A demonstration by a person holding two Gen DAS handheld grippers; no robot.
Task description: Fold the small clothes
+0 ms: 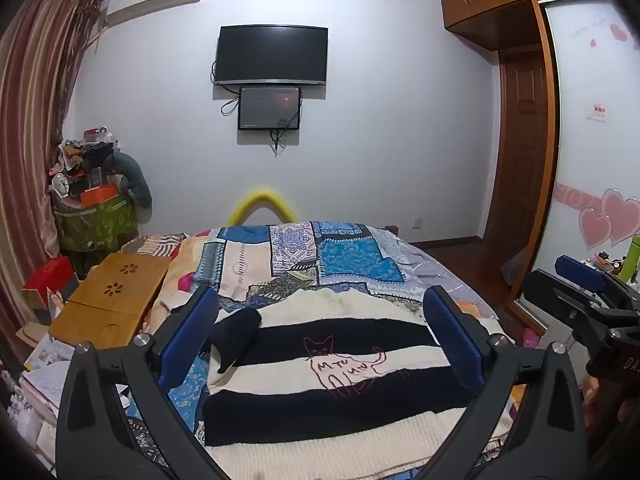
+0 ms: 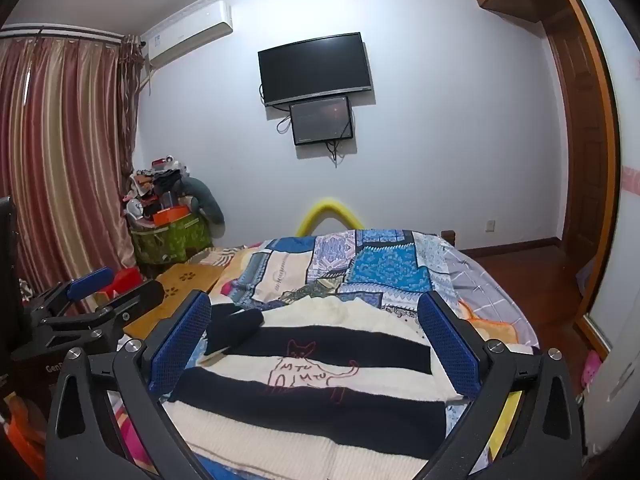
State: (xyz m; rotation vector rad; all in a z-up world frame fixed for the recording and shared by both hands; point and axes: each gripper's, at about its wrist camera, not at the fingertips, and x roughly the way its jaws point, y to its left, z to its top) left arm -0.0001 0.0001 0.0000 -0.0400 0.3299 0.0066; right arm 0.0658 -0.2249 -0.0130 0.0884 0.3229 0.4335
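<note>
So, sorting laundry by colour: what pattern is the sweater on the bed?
The sweater: wide black and cream stripes with a red cat outline; left wrist view.

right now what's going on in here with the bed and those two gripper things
A person holds two black grippers with blue pads over a bed, both wide open and holding nothing. The left gripper and right gripper hover above a cream and navy striped knit sweater with a cat outline, lying on the patchwork bedspread. One dark sleeve is already folded across; neither gripper touches it.
</note>
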